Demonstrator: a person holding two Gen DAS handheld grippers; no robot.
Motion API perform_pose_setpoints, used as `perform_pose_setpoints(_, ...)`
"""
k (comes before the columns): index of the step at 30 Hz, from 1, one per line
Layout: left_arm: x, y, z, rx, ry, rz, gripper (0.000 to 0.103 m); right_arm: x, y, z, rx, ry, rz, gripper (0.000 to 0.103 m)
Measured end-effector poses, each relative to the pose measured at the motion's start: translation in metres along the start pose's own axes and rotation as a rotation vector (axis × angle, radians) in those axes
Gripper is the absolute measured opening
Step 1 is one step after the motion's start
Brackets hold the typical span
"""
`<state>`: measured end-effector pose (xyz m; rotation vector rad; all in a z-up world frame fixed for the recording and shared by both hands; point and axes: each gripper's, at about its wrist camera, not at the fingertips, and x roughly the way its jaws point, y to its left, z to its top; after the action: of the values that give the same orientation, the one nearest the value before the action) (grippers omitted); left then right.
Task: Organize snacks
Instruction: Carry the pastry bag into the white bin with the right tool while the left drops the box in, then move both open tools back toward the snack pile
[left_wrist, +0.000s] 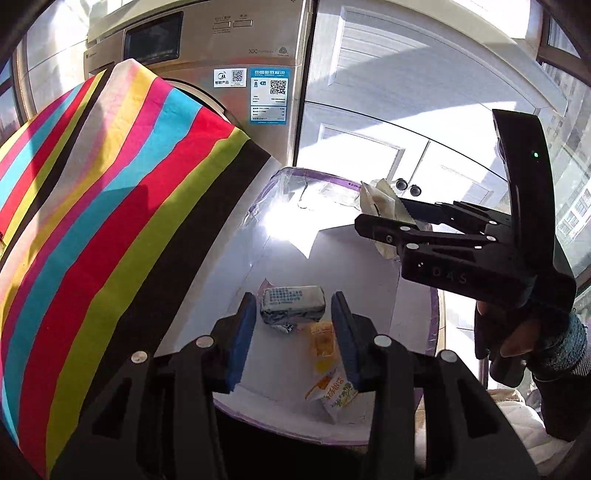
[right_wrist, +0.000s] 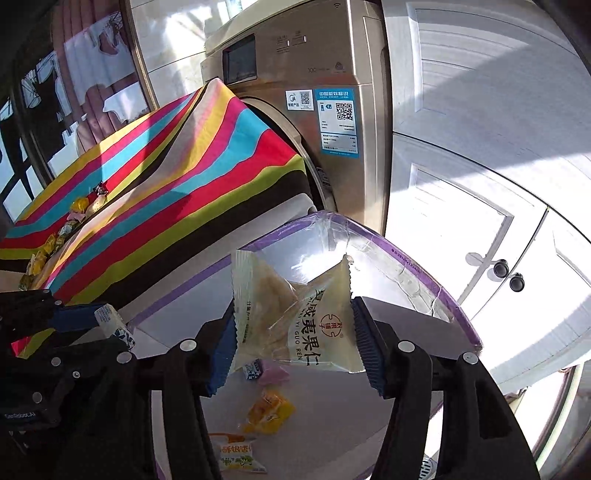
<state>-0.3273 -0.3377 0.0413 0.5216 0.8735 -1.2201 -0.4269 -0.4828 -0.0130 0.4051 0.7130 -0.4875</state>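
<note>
My left gripper (left_wrist: 293, 328) hangs open over a white box with a purple taped rim (left_wrist: 432, 317). A silver-wrapped snack bar (left_wrist: 293, 306) lies between its blue pads with a small gap on each side. In the right wrist view that bar (right_wrist: 112, 325) sits beside the left gripper's blue finger (right_wrist: 74, 317). My right gripper (right_wrist: 295, 343) stands wide above the box rim (right_wrist: 406, 258). A cream nut packet (right_wrist: 295, 325) is flat and unsqueezed between its pads, with its edges just reaching them. From the left wrist view the right gripper (left_wrist: 384, 218) and packet (left_wrist: 380, 203) are over the box's far right.
In the box lie a yellow packet (right_wrist: 269, 410), an orange-white packet (right_wrist: 236, 454) and a small pink wrapper (right_wrist: 275, 373). A striped cloth (right_wrist: 166, 184) carries several candies (right_wrist: 55, 240) at left. A washing machine (left_wrist: 221, 74) and white cabinet doors (left_wrist: 406, 110) stand behind.
</note>
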Motion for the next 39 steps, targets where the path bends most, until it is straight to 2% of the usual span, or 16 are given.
perform_pose_setpoints(1, 0.000, -0.002, -0.003, 0.008, -0.001, 0.001, 0.080, 0.002, -0.002, -0.001, 0.016, 0.012, -0.007, 0.074)
perform_pose_setpoints(2, -0.001, -0.002, -0.007, 0.012, -0.012, 0.009, 0.090, 0.004, -0.004, -0.001, 0.031, 0.016, -0.002, 0.074)
perform_pose_setpoints(5, -0.007, 0.015, -0.016, 0.000, -0.022, 0.055, 0.093, 0.005, -0.002, -0.001, 0.045, 0.018, 0.014, 0.075)
perform_pose_setpoints(7, -0.015, 0.041, -0.023, -0.045, -0.039, 0.137, 0.095, 0.005, 0.005, 0.000, 0.028, 0.020, 0.021, 0.077)
perform_pose_setpoints(12, -0.055, 0.139, -0.051, -0.265, -0.087, 0.344, 0.099, 0.016, 0.037, -0.001, -0.037, 0.061, 0.074, 0.078)
perform_pose_setpoints(15, -0.085, 0.197, -0.079, -0.375, -0.103, 0.481, 0.101, 0.024, 0.069, -0.005, -0.123, 0.099, 0.112, 0.080)
perform_pose_setpoints(19, -0.118, 0.270, -0.119, -0.471, -0.088, 0.665, 0.101, 0.032, 0.123, -0.010, -0.282, 0.134, 0.159, 0.080)
perform_pose_setpoints(22, -0.137, 0.318, -0.145, -0.555, -0.084, 0.745, 0.101, 0.036, 0.167, -0.007, -0.408, 0.129, 0.183, 0.080)
perform_pose_setpoints(24, -0.148, 0.346, -0.162, -0.629, -0.099, 0.761, 0.101, 0.039, 0.196, -0.001, -0.465, 0.107, 0.203, 0.080)
perform_pose_setpoints(26, -0.155, 0.368, -0.175, -0.707, -0.115, 0.747, 0.101, 0.045, 0.225, 0.008, -0.495, 0.096, 0.232, 0.080)
perform_pose_setpoints(31, -0.161, 0.393, -0.199, -0.862, -0.177, 0.634, 0.101, 0.075, 0.298, 0.038, -0.553, 0.062, 0.298, 0.083)
perform_pose_setpoints(36, -0.166, 0.397, -0.211, -0.937, -0.249, 0.543, 0.101, 0.128, 0.361, 0.079, -0.537, 0.053, 0.320, 0.083)
perform_pose_setpoints(39, -0.167, 0.398, -0.212, -0.946, -0.275, 0.525, 0.101, 0.165, 0.396, 0.113, -0.479, 0.039, 0.323, 0.083)
